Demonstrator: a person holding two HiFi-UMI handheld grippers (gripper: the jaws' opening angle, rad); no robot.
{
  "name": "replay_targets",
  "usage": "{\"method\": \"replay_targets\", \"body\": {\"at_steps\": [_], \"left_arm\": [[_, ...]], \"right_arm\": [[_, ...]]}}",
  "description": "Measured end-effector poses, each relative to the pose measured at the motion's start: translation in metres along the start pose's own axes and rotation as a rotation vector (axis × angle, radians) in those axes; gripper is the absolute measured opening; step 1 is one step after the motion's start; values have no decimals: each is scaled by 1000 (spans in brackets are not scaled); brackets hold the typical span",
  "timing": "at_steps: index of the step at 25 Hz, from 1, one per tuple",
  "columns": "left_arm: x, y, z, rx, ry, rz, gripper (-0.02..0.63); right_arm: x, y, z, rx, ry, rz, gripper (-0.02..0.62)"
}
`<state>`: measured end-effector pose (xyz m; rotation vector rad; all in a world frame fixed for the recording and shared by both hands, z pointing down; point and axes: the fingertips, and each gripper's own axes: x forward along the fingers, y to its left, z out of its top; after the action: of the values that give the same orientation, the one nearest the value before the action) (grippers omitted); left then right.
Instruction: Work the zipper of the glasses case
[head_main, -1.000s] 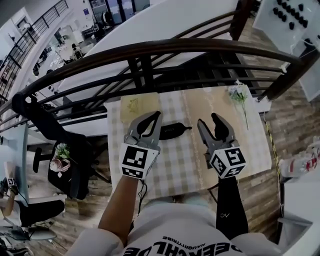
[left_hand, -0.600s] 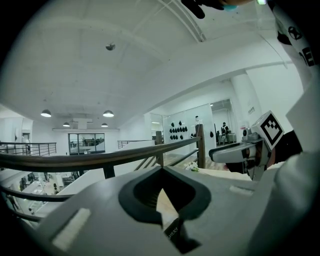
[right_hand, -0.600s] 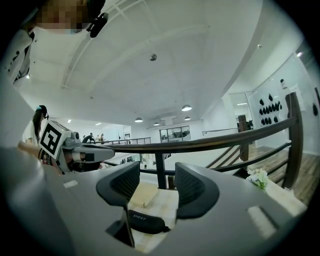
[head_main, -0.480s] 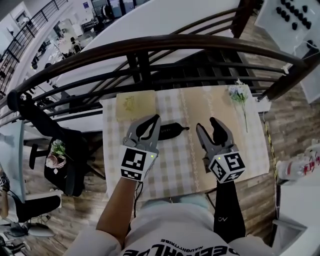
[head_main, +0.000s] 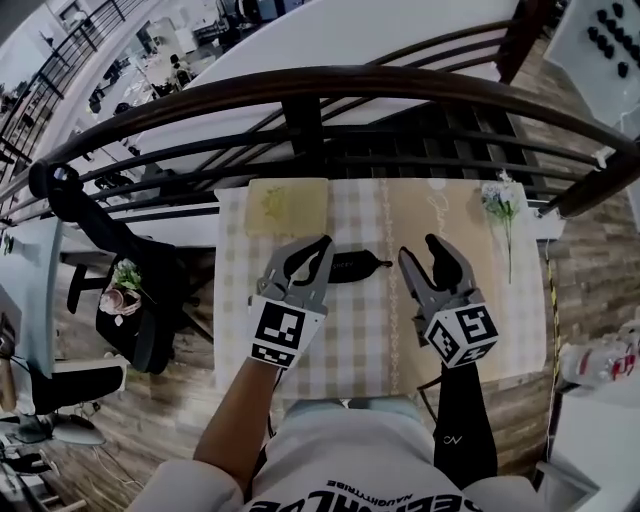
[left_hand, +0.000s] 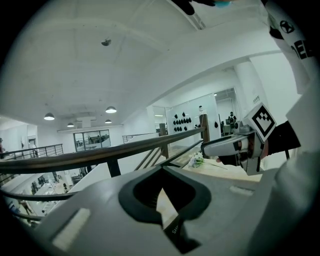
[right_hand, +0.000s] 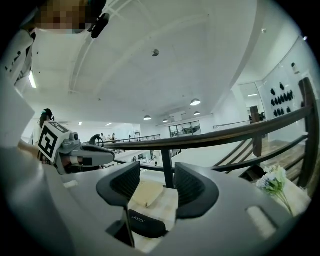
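Note:
The black glasses case (head_main: 348, 268) lies on the checked tablecloth (head_main: 350, 330), its zipper pull (head_main: 385, 264) sticking out at the right end. My left gripper (head_main: 322, 243) hovers over the case's left end. Its fingertips meet and hold nothing. In the left gripper view only a sliver of the case (left_hand: 176, 231) shows below the shut left gripper (left_hand: 162, 169). My right gripper (head_main: 425, 250) stands open just right of the case, not touching it. Through the right gripper (right_hand: 156, 172) I see the case (right_hand: 147, 224) low between the fingers.
A pale yellow pad (head_main: 287, 205) lies at the table's far left, also seen in the right gripper view (right_hand: 145, 192). A sprig of flowers (head_main: 500, 200) lies at the far right. A dark curved railing (head_main: 320, 90) runs just beyond the table.
Both grippers keep much the same pose over the table. The head view has shifted a little, so the table and case sit slightly further right and lower.

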<state>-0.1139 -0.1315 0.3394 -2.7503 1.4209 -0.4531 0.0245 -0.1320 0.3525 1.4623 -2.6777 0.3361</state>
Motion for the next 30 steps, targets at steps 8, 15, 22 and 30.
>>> {"method": "replay_targets", "body": {"at_steps": [8,15,22,30], "left_arm": [[20,-14,-30,102,145,-106,42],[47,-38,-78,231,340,-288,95],[65,-61,-123,379,535,-475,106],[80,-69,-163,497,705,-588,120]], "right_arm": [[5,-11,-8,5,29,43,245],[9,-22,-20,25,46,75,245],[8,-32,-31,41,62,99,245],[4,-41,-42,48,83,111,245]]}}
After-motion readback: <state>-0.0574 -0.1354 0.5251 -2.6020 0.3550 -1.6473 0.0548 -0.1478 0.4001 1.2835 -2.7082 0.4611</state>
